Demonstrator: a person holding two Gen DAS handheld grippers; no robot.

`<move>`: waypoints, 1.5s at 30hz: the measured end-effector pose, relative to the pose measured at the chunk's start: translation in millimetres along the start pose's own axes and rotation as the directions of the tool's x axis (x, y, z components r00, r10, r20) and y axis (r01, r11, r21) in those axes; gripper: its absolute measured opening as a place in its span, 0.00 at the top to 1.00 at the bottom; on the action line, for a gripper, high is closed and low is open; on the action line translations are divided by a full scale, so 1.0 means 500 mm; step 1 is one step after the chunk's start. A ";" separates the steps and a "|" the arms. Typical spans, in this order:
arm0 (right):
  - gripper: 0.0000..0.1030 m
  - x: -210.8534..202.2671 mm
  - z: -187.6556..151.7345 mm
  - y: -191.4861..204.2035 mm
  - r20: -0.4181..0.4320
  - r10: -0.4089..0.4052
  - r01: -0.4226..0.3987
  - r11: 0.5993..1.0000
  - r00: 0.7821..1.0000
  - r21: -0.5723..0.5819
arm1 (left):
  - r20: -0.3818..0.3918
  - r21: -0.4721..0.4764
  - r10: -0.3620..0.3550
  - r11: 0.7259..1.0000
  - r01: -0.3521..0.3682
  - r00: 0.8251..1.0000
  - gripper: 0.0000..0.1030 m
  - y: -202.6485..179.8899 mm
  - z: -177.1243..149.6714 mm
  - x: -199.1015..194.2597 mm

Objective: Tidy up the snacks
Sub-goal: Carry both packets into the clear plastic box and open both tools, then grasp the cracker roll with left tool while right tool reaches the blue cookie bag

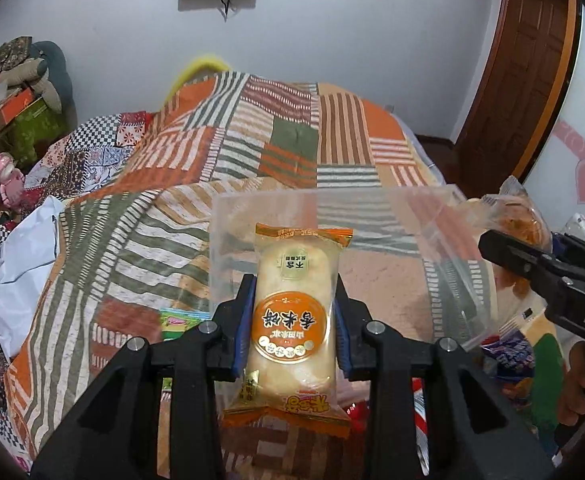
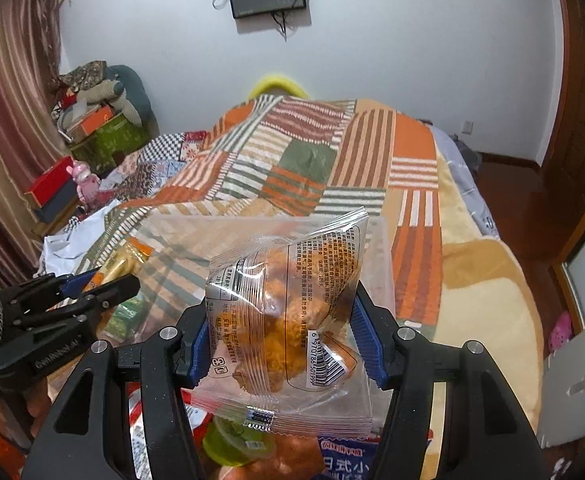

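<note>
My left gripper (image 1: 295, 300) is shut on an orange rice cracker packet (image 1: 292, 320), held upright above the bed; it also shows in the right wrist view (image 2: 126, 264). A clear zip bag (image 1: 372, 232) lies on the blanket behind it. My right gripper (image 2: 278, 320) is shut on a clear packet of orange fried snack (image 2: 284, 320). That gripper also shows in the left wrist view (image 1: 532, 268), at the right, with its packet (image 1: 520, 220). The clear zip bag in the right wrist view (image 2: 180, 248) lies under and behind the packet.
A striped patchwork blanket (image 1: 252, 152) covers the bed. More snack packets lie below the grippers: a green packet (image 1: 180, 322), a blue packet (image 2: 344, 456), a green jelly cup (image 2: 228, 444). A white bag (image 1: 20, 256) lies at the left. A wooden door (image 1: 524, 80) is far right.
</note>
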State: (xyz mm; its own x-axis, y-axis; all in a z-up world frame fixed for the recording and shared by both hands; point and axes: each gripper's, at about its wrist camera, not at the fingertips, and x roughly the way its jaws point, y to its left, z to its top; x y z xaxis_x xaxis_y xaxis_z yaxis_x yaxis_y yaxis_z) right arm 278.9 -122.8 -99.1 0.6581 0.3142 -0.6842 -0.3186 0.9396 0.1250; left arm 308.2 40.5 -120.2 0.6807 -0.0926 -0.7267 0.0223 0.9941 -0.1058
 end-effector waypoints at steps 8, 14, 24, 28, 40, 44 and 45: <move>0.44 0.041 -0.008 0.013 -0.083 -0.013 0.009 0.999 0.996 -0.049 | -0.027 0.008 0.010 1.000 -0.010 1.000 0.67 -0.004 -0.004 0.031; 0.40 0.031 -0.011 0.020 -0.080 -0.015 0.009 0.996 0.997 -0.083 | -0.041 0.019 -0.009 1.000 0.009 0.999 0.56 0.000 -0.019 0.027; 0.34 -0.049 -0.013 0.033 -0.018 0.009 -0.011 0.994 1.000 -0.109 | 0.023 0.047 0.005 0.999 -0.006 1.000 0.44 0.003 -0.039 -0.065; 0.32 -0.079 -0.024 0.026 -0.003 0.009 -0.009 0.995 1.000 -0.101 | 0.046 0.061 0.014 0.998 -0.017 0.999 0.41 0.008 -0.045 -0.111; 0.32 -0.127 -0.089 -0.024 -0.039 -0.042 0.040 0.998 0.998 -0.055 | 0.010 0.021 0.061 0.998 -0.062 0.998 0.36 0.075 -0.093 -0.183; 0.32 -0.133 -0.116 -0.045 -0.055 -0.059 0.057 0.998 0.997 -0.036 | -0.033 0.019 0.087 0.996 -0.087 0.996 0.36 0.103 -0.122 -0.172; 0.32 -0.133 -0.122 -0.048 -0.061 -0.060 0.058 0.998 0.996 -0.029 | -0.041 0.020 0.095 0.995 -0.094 0.995 0.36 0.109 -0.130 -0.167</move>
State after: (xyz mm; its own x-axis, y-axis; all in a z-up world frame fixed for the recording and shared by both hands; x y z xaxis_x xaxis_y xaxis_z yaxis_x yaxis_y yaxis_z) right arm 201.3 -174.7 -100.5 0.6334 0.2483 -0.7329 -0.2995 0.9520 0.0637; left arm 205.2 98.7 -109.2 0.6491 0.0002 -0.7607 -0.0273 0.9994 -0.0230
